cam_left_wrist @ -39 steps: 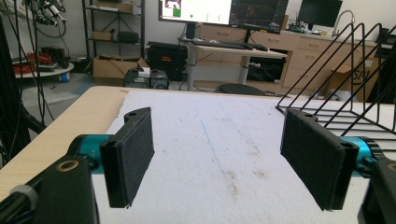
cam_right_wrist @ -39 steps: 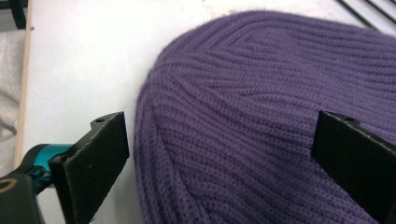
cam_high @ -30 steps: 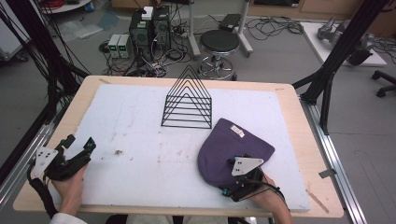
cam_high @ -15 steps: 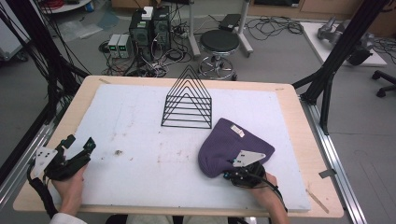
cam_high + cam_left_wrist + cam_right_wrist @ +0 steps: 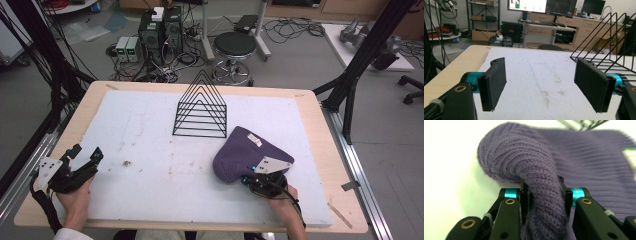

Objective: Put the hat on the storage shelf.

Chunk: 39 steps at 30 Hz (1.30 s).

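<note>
1. At the near left edge of the worktop (image 5: 310, 112), the left hand (image 5: 75, 202) holds the left gripper (image 5: 85, 156) low over the white mat (image 5: 150, 150). Its two black fingers (image 5: 495, 81) are spread wide apart with nothing between them; bare, slightly stained mat shows in the gap.
2. At the near right, the right hand (image 5: 282, 202) holds the right gripper (image 5: 250, 179) against the near edge of the purple knit hat (image 5: 245, 152).
3. In the right gripper view, the right gripper's fingers (image 5: 524, 195) pinch a thick rolled fold of the purple knit hat (image 5: 534, 167) between them, the fabric bulging up and over the fingertips.
4. The hat lies on the mat right of centre, its body spreading away from the gripper toward the far right. A small pale label (image 5: 254, 141) sits on its upper side.
5. Just beyond the hat, near the middle of the mat, stands a black wire rack (image 5: 201, 107) of triangular dividers, upright; its near right corner is close to the hat, though I cannot tell whether they touch.
6. Past the far edge of the worktop, on the floor, are a round stool (image 5: 235, 47), computer boxes (image 5: 160, 27) and tangled cables (image 5: 295, 27).
</note>
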Each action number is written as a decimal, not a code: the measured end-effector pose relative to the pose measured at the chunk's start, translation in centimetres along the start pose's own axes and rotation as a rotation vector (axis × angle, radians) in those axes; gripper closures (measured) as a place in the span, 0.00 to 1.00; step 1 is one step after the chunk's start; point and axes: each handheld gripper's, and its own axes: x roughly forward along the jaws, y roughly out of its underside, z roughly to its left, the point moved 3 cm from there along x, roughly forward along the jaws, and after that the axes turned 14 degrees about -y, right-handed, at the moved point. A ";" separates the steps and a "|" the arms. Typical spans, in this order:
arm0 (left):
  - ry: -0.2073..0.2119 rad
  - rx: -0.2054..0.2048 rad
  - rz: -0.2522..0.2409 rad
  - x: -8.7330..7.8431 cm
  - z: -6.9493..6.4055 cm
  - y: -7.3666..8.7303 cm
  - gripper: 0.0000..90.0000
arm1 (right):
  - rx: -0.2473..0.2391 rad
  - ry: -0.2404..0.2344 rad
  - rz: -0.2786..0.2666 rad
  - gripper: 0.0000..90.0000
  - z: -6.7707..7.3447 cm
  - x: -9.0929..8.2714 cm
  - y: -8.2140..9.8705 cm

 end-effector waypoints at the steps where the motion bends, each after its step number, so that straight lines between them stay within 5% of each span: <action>1: 0.000 0.002 0.001 0.0 0.0 0.0 0.29 | 0.005 0.020 -0.025 0.79 -0.1 -0.2 -0.2; 9: -0.012 0.004 0.006 -0.1 0.1 0.0 0.29 | 0.106 0.224 -0.183 0.78 -1.3 -1.8 -1.3; 14: -0.015 0.003 0.010 0.0 0.0 0.0 0.29 | 0.114 0.353 -0.303 0.78 -1.3 -3.1 -2.3; 20: -0.012 0.003 0.009 0.0 -0.2 0.0 0.29 | 0.085 0.415 -0.452 0.78 -1.3 -4.4 -3.6; 31: -0.012 0.011 0.002 0.0 -0.6 0.0 0.29 | -0.064 0.562 -0.660 0.78 -0.6 -5.9 -7.1; 39: 0.014 -0.001 -0.023 -0.3 -1.1 -0.5 0.28 | -0.082 0.568 -0.772 0.77 -0.2 -7.1 -9.7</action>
